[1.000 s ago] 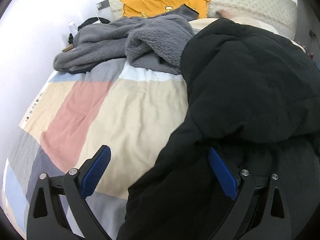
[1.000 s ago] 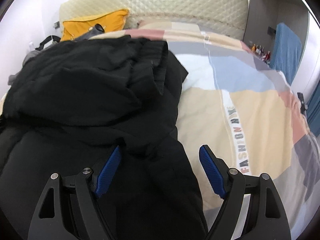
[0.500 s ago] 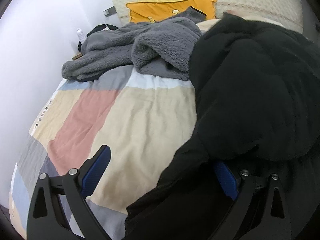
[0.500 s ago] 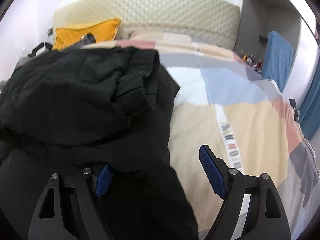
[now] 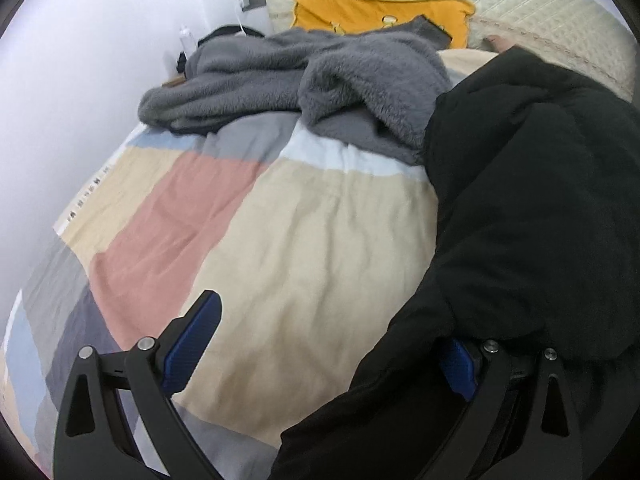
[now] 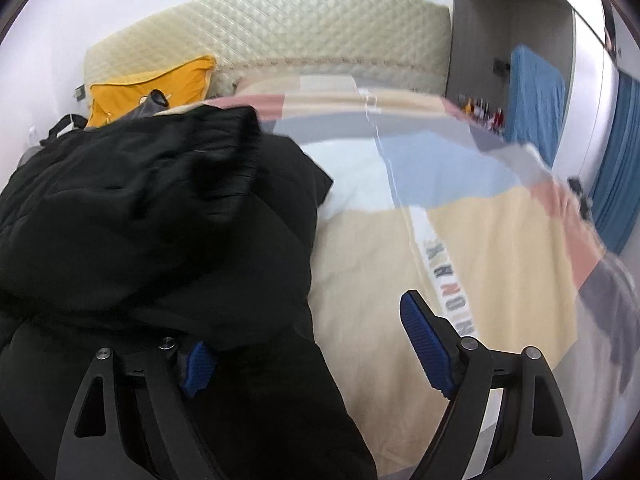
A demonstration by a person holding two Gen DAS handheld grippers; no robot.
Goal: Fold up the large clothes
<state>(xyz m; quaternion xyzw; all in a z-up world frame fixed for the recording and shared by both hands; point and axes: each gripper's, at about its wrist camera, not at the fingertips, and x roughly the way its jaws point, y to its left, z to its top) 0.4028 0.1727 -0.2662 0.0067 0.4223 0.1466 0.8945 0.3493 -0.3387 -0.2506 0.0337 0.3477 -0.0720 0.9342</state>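
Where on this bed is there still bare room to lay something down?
Left of the black coat, the beige and pink bedspread lies bare up to the grey fleece blanket. Right of the coat, the beige and blue squares are free. By the headboard it is crowded: fleece, yellow pillow, coat.

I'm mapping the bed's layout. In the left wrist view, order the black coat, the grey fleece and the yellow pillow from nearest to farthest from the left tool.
1. Black coat: on the right, draped over the left tool's right finger.
2. Grey fleece: heaped mid-bed, beyond the coat's near end, toward the left.
3. Yellow pillow: farthest, against the headboard behind the fleece.
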